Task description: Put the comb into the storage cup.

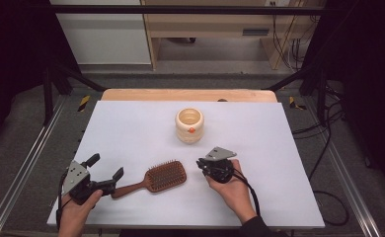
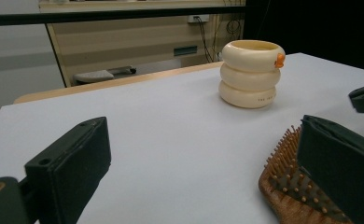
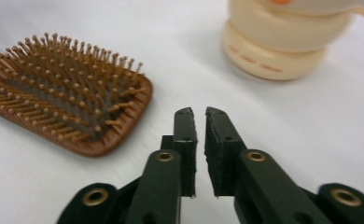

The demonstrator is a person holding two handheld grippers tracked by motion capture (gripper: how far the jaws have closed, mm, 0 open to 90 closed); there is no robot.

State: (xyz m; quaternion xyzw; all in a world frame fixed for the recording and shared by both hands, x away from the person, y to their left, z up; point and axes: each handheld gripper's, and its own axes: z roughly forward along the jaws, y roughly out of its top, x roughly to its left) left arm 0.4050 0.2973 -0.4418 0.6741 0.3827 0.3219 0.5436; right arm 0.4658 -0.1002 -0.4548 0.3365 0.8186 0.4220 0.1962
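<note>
Small dark print sits on the bottom ring of the cream ringed pot (image 2: 251,74); letters too small to read in the left gripper view, blurred in the right gripper view. No other text or labels legible.

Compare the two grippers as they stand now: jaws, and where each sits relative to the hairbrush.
The left gripper has its jaws spread wide; the right gripper has its jaws almost together, a thin gap between them, nothing held. The left gripper sits at the handle end of the hairbrush; the right gripper sits off the bristle end, on the side toward the cream holder. Both are black, hand-held, and low over the white table.
</note>
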